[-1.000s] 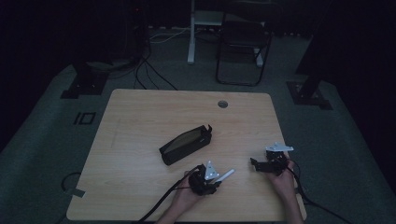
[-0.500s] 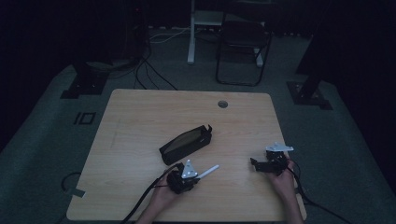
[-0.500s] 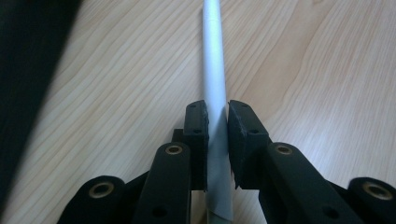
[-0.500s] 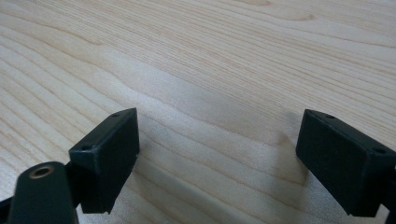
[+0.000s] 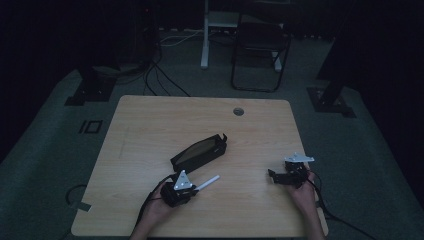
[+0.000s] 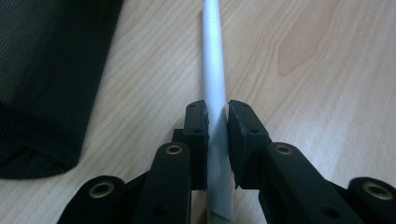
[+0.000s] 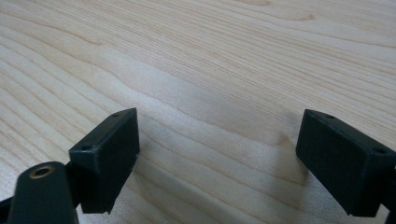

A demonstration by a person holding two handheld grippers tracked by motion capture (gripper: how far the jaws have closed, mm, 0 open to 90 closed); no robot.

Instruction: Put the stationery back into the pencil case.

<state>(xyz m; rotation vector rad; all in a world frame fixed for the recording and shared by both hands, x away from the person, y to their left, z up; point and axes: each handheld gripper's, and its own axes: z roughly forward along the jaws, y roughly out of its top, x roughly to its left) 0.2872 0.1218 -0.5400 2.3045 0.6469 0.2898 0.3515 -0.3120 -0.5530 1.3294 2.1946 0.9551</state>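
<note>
A white pen-like stick [image 6: 213, 70] runs away from me between the jaws of my left gripper [image 6: 216, 122], which is shut on it. From above, that gripper [image 5: 192, 189] sits near the table's front, with the white stick [image 5: 209, 182] pointing right and slightly away. Just beyond it lies a black open pouch [image 5: 199, 153], seen as dark fabric [image 6: 46, 70] at the left of the left gripper view. My right gripper [image 5: 274, 175] rests at the front right, open, its fingers [image 7: 105, 156] wide apart over bare wood with nothing between them.
The wooden table [image 5: 150, 120] has a round cable hole [image 5: 238, 111] near its far edge. Cables trail from both grippers off the front edge. Beyond the table stand a dark chair [image 5: 260, 45] and a white post [image 5: 205, 35].
My left gripper, holding the white stick, has moved left along the table's front, from below the pouch's right end to below its left end. The right gripper has stayed in place.
</note>
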